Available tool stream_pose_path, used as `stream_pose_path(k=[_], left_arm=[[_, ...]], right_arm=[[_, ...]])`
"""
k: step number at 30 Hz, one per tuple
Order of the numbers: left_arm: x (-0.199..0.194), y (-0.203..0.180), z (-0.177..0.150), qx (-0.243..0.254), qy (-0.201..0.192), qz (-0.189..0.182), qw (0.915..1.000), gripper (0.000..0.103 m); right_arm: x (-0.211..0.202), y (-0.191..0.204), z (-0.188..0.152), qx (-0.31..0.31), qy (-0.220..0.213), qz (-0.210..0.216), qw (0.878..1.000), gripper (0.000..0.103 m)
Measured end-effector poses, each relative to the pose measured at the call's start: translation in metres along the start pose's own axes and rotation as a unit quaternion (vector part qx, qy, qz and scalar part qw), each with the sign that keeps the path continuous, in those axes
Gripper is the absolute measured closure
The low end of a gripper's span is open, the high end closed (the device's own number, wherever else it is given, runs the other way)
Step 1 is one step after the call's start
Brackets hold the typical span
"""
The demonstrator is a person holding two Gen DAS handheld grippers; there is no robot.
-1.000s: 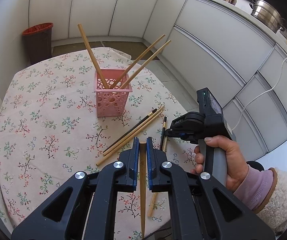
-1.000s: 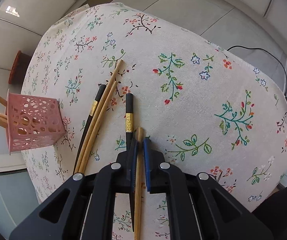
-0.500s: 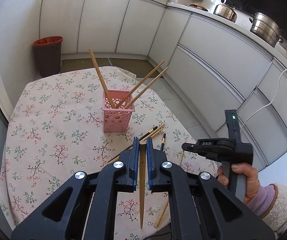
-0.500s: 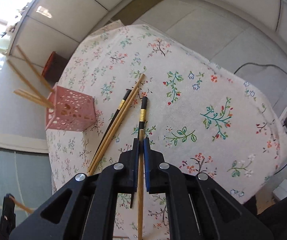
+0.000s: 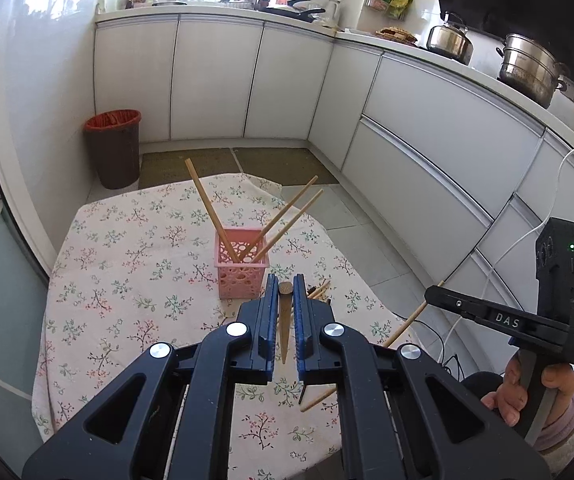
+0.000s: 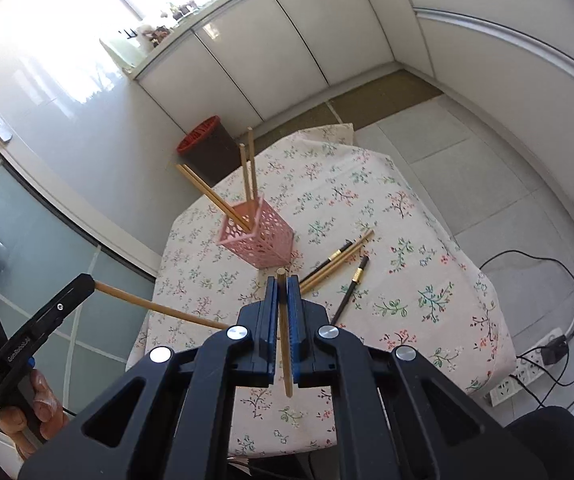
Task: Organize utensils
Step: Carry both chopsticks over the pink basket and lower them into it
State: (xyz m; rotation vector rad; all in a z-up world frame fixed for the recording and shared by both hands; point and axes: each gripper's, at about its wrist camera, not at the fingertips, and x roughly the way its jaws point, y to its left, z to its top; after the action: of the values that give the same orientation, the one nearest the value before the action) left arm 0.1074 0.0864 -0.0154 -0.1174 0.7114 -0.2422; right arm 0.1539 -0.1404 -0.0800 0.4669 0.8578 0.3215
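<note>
**Chopsticks lifted, holder next**

Table (image 5: 87, 280) under a floral cloth fills the lower middle of both views, with a pink holder (image 5: 241, 270) near its centre. Three wooden chopsticks lean out of the holder already. Just beside it on the cloth lie loose sticks (image 6: 337, 258), some wooden, some dark with gold bands, so the sorting looks about half done.

Each hand carries one wooden chopstick above the table. The left gripper (image 5: 285, 292) is clenched on a left stick (image 5: 284, 320), seen nearly end-on between the blue pads. The right gripper (image 6: 282, 286) is clenched on a right stick (image 6: 284, 340), which hangs down past the jaws.

The step in hand appears to be the carry to the holder. Next, each stick needs tipping upright over the holder's mouth, then lowering into a gap between the leaning sticks before release; knocking the light holder over is the risk.

Readable writing: "DAS" on the right gripper's body in the left view. A label on the left gripper's side in the right view is too small to read.
</note>
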Motion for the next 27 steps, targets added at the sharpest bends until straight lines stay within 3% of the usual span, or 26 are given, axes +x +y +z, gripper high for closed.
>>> stream_pose_path(k=[8, 16, 20, 27], left_arm=[[-0.012, 0.005, 0.038, -0.002, -0.025, 0.022, 0.9994, 0.096], [-0.025, 0.014, 0.091, -0.016, -0.078, 0.043, 0.9959, 0.096], [-0.016, 0.017, 0.116, -0.019, -0.096, 0.051, 0.9939, 0.096], [0.031, 0.023, 0.137, -0.021, -0.080, 0.060, 0.9948, 0.096]], right_arm=[[-0.029, 0.035, 0.054, -0.011, -0.049, 0.031, 0.998, 0.098], [-0.050, 0.078, 0.110, -0.047, -0.113, 0.044, 0.991, 0.098], [-0.045, 0.089, 0.137, -0.051, -0.133, 0.044, 0.989, 0.098], [-0.004, 0.089, 0.168, -0.050, -0.136, 0.029, 0.989, 0.098]])
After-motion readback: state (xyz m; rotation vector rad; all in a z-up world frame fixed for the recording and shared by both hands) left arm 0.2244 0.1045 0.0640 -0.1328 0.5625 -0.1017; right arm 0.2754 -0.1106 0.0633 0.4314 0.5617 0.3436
